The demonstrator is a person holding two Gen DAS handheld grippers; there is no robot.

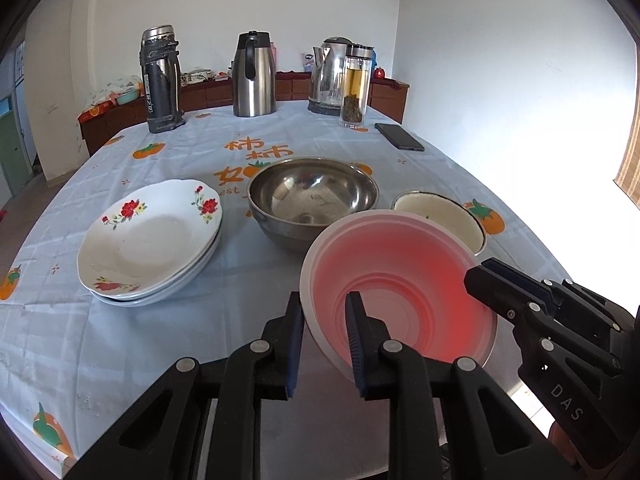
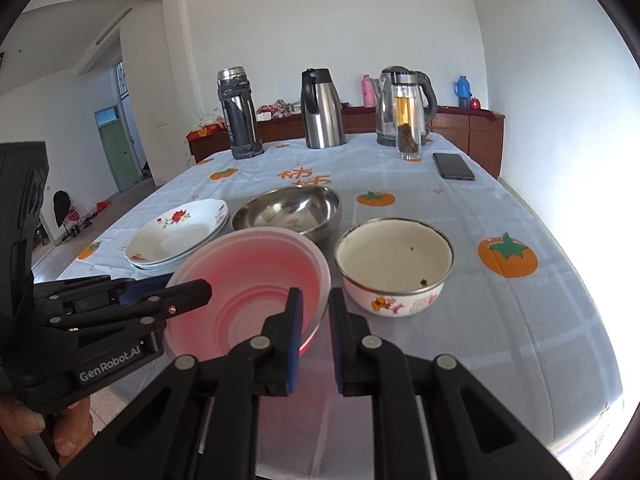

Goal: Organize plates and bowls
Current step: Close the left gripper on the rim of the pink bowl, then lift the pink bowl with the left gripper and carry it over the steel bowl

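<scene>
Left wrist view: both grippers, left gripper point(image 1: 324, 320) and right gripper point(image 2: 314, 312), seemingly pinch the pink bowl point(image 1: 400, 284) rim at 5 o'clock; plates point(image 1: 150, 236) stacked at 9 o'clock; steel bowl point(image 1: 314, 200) and enamel bowl point(image 2: 394, 266) remain unnested.

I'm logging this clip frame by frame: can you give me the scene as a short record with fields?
held item: pink plastic bowl, tilted
left gripper: shut on its near rim
right gripper: straddles the rim, contact unclear
plates: floral plates, stacked
other bowls: steel bowl; enamel bowl
surface: table
</scene>
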